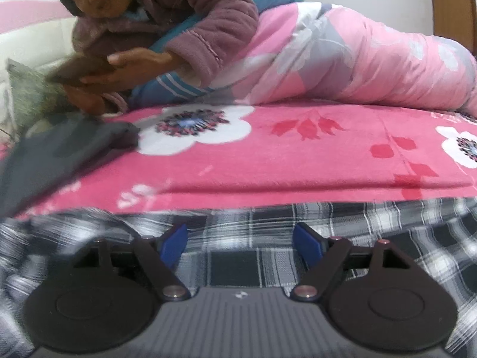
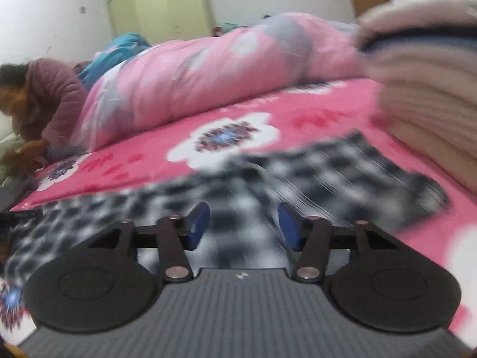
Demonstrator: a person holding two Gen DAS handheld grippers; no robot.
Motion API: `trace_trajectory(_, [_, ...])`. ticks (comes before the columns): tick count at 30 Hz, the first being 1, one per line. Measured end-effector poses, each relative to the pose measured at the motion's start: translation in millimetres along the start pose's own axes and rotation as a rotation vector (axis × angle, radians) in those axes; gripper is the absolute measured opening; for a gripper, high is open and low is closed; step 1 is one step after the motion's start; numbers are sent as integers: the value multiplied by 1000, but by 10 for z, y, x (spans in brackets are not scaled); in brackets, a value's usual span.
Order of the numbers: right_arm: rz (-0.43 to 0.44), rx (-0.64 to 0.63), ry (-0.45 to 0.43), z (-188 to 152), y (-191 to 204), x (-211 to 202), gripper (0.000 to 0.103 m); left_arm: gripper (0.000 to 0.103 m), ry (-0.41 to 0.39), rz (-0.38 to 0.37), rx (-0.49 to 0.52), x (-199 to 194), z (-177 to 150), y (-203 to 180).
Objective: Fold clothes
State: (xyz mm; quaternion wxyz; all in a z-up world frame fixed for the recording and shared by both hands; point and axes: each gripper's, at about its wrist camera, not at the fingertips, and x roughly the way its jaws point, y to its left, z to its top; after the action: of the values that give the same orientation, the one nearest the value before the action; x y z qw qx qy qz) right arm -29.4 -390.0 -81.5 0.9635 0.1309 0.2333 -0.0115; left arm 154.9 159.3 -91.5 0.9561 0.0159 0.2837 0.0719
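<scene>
A black-and-white checked garment (image 1: pixel 268 256) lies flat on the pink flowered bedspread (image 1: pixel 268 155). My left gripper (image 1: pixel 240 246) hovers low over it, open, its blue pads (image 1: pixel 171 246) apart with only cloth behind them. In the right wrist view the same checked garment (image 2: pixel 342 173) is motion-blurred, spread across the bedspread (image 2: pixel 298 113). My right gripper (image 2: pixel 243 228) is open just above it, nothing between its blue pads (image 2: pixel 287 228). A dark grey garment (image 1: pixel 59 149) lies at the left on the bed.
A person in a purple fleece jacket (image 1: pixel 167 24) lies on the bed behind, holding a dark flat object. A pink quilt (image 1: pixel 357 65) is heaped along the back. A folded stack of pale knitwear (image 2: pixel 426 83) rises at the right.
</scene>
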Motion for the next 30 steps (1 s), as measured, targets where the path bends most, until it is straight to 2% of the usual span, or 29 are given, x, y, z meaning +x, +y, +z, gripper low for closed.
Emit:
trace_trajectory(2, [-15,1,-29,-37,-114,-180,66,80,-10,21,-4,-77,56,-20])
trace_trajectory(5, [-23,2,-76,-35,-265,-341,81,83,-40,-29,-31,-329,167,-183])
trace_trajectory(9, [-3,30,-107,11,-399,-341,84,86,-12,-105,49,-388,181,-704])
trace_trajectory(14, [15,36,-119,-21,-408,-371,94,86,22,-199,148,-462,199,-1355])
trace_trajectory(17, [-3,23,-139,-58,-389,-446,102,86,46,-196,140,-363,110,-1413])
trace_trajectory(21, [-64,-52,-204,-86,-355,-556,102,87,78,-175,109,-192,-36,-1398])
trace_trajectory(23, [-80,-123,-223,-72,-354,-552,102,93,94,-164,94,-106,-109,-1390])
trace_trajectory(27, [-120,-226,-164,91,-444,-331,102,95,110,-148,79,2,-210,-1387])
trace_trajectory(30, [-189,-171,-110,277,-640,-25,101,96,104,-147,86,-2,-222,-1403])
